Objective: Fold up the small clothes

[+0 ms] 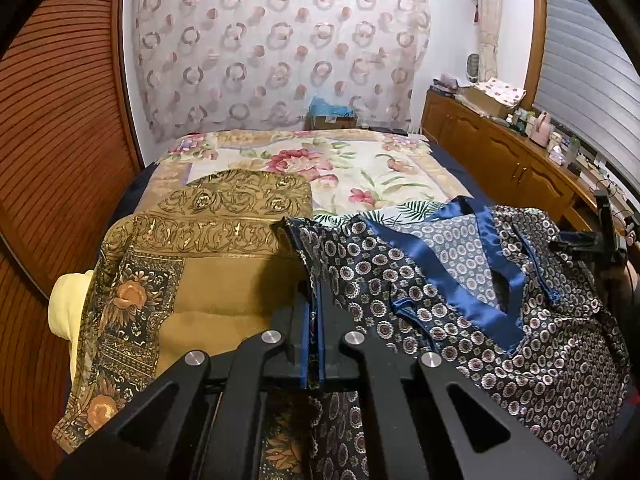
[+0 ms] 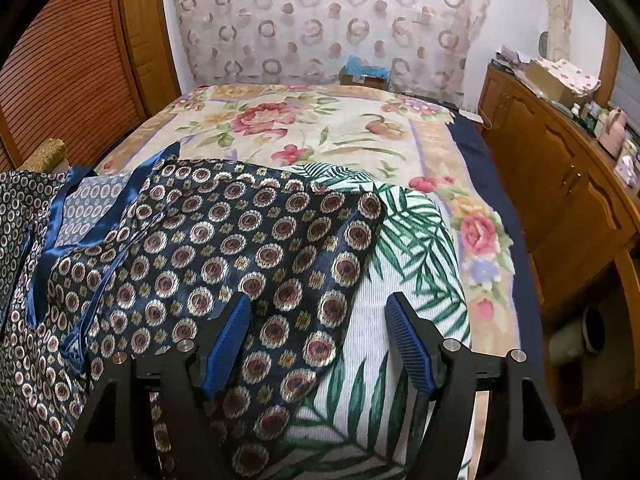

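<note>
A navy satin top [image 1: 460, 292] with round medallion print and blue trim lies spread on the bed. My left gripper [image 1: 314, 320] is shut on its left edge, the cloth pinched between the jaws. In the right wrist view the same top [image 2: 224, 248] lies over a white leaf-print cloth [image 2: 404, 248]. My right gripper [image 2: 320, 332] is open, its blue pads [image 2: 408, 344] wide apart, straddling the top's right sleeve just above the bed.
A gold patterned cloth [image 1: 208, 264] lies to the left of the top. The floral bedspread [image 2: 320, 128] covers the bed behind. A wooden cabinet [image 2: 560, 192] with clutter runs along the right. A slatted wooden door [image 1: 52, 140] stands left.
</note>
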A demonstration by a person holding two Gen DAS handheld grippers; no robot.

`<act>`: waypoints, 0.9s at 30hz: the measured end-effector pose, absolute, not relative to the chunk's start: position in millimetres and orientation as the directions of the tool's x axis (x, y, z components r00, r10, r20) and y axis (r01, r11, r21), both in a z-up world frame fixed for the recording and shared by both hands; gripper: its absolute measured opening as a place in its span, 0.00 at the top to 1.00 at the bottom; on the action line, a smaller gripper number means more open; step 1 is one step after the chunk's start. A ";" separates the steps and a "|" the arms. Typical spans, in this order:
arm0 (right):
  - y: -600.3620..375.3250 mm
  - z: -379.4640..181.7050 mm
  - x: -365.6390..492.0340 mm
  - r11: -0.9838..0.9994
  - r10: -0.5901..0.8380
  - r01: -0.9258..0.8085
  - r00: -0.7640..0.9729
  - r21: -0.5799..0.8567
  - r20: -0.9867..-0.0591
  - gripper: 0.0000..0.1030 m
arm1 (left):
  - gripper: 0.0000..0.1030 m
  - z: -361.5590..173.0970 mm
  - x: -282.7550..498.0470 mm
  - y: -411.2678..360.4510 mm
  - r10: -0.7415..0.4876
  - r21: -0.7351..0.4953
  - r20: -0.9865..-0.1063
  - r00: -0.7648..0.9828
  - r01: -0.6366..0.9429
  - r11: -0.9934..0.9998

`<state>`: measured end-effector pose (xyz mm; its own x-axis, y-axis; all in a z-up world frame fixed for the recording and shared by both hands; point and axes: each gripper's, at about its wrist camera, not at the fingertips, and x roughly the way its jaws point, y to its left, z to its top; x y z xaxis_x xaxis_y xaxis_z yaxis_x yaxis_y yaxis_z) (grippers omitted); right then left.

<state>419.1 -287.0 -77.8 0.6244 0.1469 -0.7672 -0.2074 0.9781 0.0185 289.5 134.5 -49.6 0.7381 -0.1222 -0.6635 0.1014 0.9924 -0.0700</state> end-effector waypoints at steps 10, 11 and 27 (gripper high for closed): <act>-271.4 -73.3 414.2 0.958 0.191 -0.288 0.631 0.001 -0.752 0.97 | 0.98 -35.8 269.0 123.2 -0.171 -0.089 -0.612 0.772 0.148 0.985; -269.7 -68.5 407.3 0.956 0.199 -0.294 0.648 -0.001 -0.735 0.98 | 0.98 -31.2 263.4 121.4 -0.179 -0.092 -0.600 0.780 0.155 0.984; -276.7 16.7 208.7 0.928 0.335 -0.370 0.790 0.036 -0.513 0.98 | 0.98 17.2 106.2 121.4 -0.262 -0.155 -0.443 0.857 0.215 0.964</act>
<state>208.7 -276.7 16.7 0.7903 0.3351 -0.5130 -0.3703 0.9282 0.0359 106.2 121.4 17.2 0.8573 -0.2620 -0.4430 0.2145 0.9643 -0.1553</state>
